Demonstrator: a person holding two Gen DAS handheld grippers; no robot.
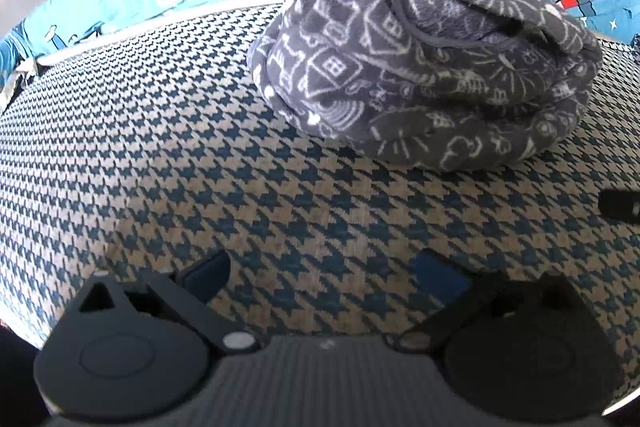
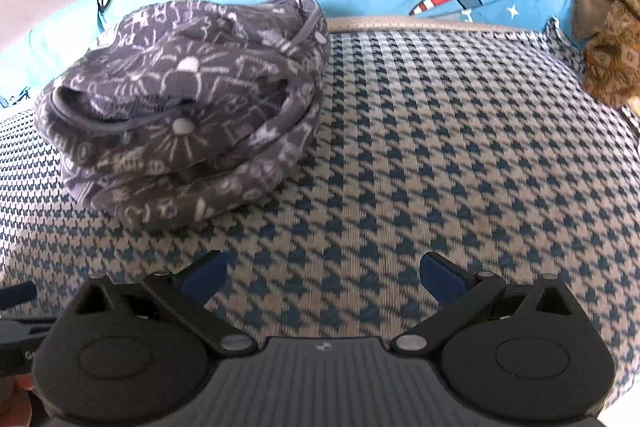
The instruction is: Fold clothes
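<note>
Grey fleece garment with white doodle print (image 1: 424, 51) sits as a compact stacked bundle, several layers deep, upper centre-right of the left view, upper left of the right view, on the blue-and-beige houndstooth cover (image 2: 420, 147). Reads as folded; edges a bit loose. Left tongs (image 1: 324, 277) and right tongs (image 2: 324, 275) both spread wide, holding nothing, clear of it.

We are holding our left gripper (image 1: 324, 273) low and level, its two blue-padded fingers (image 1: 438, 277) spread wide apart — nothing between them. Our right gripper (image 2: 324, 277) is sitting in the same pose, fingers (image 2: 440, 277) splayed and empty, and its tip is showing at the left view's right edge.
</note>
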